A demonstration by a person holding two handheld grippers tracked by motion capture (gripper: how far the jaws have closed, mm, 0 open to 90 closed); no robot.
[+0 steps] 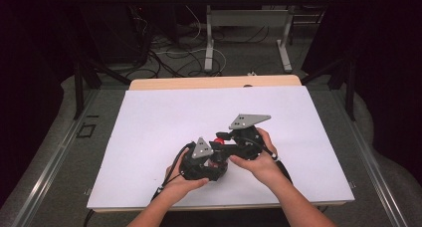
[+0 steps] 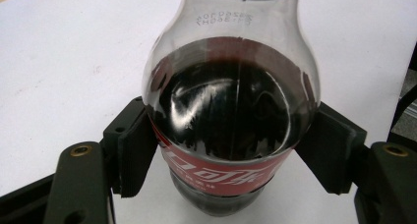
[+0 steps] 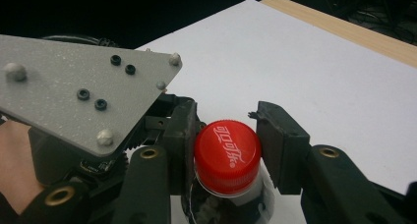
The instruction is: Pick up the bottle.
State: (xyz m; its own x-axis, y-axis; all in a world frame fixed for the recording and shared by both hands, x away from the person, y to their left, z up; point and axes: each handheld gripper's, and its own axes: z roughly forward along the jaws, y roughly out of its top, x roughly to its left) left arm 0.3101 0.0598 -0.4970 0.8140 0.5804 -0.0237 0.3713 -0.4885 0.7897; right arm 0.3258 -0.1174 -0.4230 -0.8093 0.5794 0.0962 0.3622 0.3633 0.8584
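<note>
A clear plastic bottle, round-shouldered, full of dark cola and banded with a red label, stands on the smooth white sheet covering the wooden bench, towards its near edge. The left claw is clamped on the bottle's belly. The right claw is pressed on the ribbed red cap. Cables sprawl over the grey floor beyond the far edge.
</note>
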